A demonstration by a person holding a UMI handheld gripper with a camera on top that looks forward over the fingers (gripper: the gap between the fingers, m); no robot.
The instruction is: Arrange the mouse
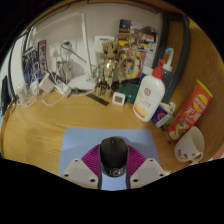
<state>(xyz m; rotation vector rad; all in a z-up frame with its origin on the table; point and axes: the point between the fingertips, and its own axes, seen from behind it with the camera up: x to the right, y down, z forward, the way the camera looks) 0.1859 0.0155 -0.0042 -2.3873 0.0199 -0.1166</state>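
Note:
A black computer mouse point(113, 157) sits between my gripper's two fingers, with its front end pointing away. The magenta pads point(86, 160) press against both of its sides. My gripper point(113, 148) is shut on the mouse. Under the fingers lies a light blue mouse mat point(82, 137) on the wooden desk point(40, 125). Whether the mouse rests on the mat or is lifted off it cannot be told.
A white bottle with a red cap point(149, 95) stands beyond the mat to the right. A red and yellow snack bag point(191, 108) and a white object point(188, 146) lie further right. Cables, stands and clutter point(100, 70) line the desk's back edge.

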